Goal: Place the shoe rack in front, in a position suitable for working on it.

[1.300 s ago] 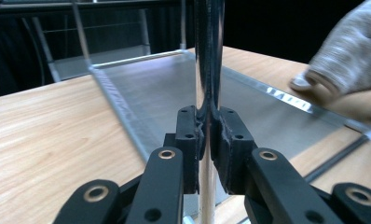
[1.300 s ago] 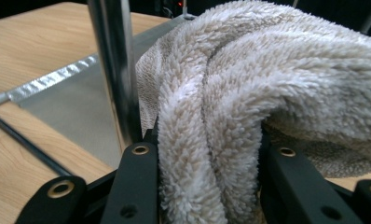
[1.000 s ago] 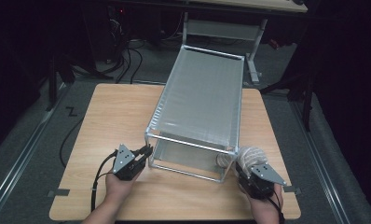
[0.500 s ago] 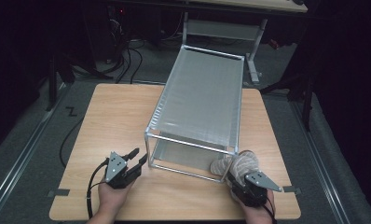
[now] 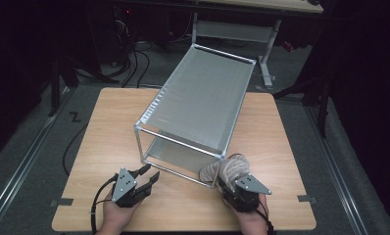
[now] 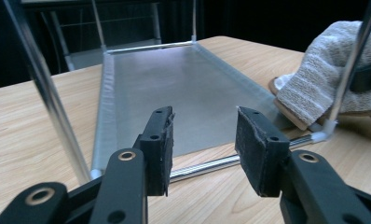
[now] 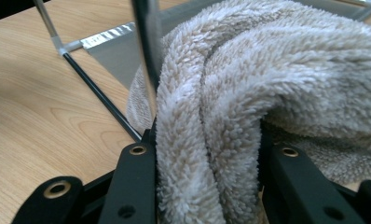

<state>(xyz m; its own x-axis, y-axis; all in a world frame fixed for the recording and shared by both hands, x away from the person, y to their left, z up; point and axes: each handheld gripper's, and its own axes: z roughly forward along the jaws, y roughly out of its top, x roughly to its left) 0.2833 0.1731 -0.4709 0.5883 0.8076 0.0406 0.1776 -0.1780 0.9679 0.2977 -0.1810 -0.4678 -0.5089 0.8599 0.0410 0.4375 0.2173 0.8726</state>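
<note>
Right gripper (image 5: 231,182) jaws clamped on folded towel (image 7: 249,107) at rack (image 5: 198,105) corner; left gripper (image 6: 203,149) jaws just opened, empty (before rack).

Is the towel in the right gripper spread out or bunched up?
Bunched up. The towel sits in thick folds clamped between the right gripper's jaws, at the near corner of the metal rack.

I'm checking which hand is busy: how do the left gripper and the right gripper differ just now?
The left gripper has just been opening and its fingers stand apart with nothing between them; the right gripper is shut on a bunched beige towel. The left gripper sits short of the metal rack, while the right gripper presses its towel against the rack's near corner post. Both rest low over the wooden table, at its near edge.
</note>
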